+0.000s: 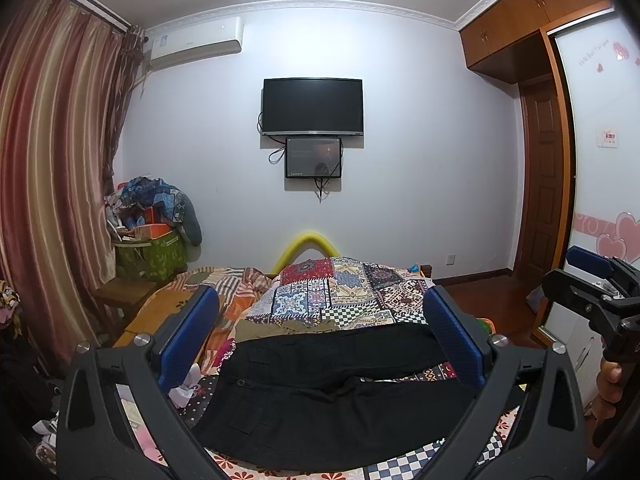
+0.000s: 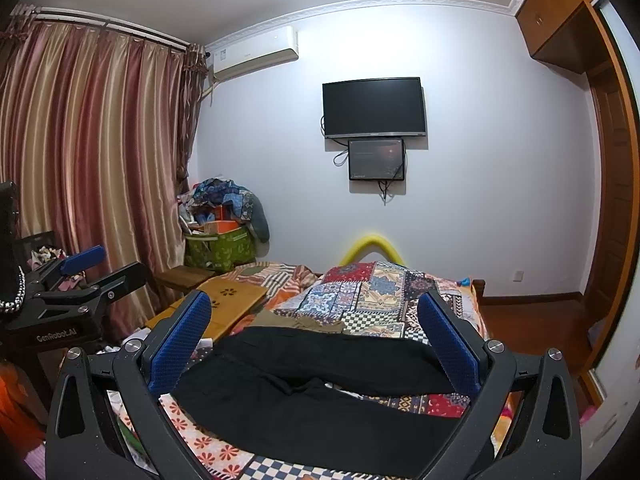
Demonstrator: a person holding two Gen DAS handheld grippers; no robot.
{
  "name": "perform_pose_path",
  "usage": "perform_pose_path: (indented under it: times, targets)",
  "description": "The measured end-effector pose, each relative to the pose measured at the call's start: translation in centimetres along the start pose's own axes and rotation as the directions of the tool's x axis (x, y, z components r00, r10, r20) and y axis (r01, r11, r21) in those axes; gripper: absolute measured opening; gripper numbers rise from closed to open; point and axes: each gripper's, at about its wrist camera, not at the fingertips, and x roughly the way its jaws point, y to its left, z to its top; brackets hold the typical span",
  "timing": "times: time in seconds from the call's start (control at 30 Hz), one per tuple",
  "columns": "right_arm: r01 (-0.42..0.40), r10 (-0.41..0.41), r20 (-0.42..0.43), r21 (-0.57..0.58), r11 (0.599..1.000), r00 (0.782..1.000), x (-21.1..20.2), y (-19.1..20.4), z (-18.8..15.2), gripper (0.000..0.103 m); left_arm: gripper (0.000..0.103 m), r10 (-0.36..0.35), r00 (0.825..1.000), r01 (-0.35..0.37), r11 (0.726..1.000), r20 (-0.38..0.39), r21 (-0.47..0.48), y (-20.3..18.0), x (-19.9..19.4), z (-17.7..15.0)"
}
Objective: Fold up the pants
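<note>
Pants beside "GenRobot.AI" gripper

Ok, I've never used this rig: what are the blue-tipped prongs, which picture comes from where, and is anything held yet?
Each picture comes from a camera on a hand-held gripper, looking along its two blue-padded fingers. The left gripper frames one view, the right gripper the other; each shows at the edge of the other's picture. Both are open and hold nothing. Black pants lie spread on the patterned bedspread, legs apart, with an olive garment behind them. A person's hand grips the right handle.
</note>
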Motion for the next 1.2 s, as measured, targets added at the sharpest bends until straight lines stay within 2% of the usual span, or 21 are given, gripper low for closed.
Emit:
perform_pose_path:
  times: [1.2]
  targets:
    - [0.005, -0.005, 0.002, 0.009, 1.000, 1.000, 0.1, -0.2, -0.3, 0.103, 0.103, -0.008, 1.000, 0.008, 1.000, -0.007, -0.022, 1.0, 0.8, -0.4]
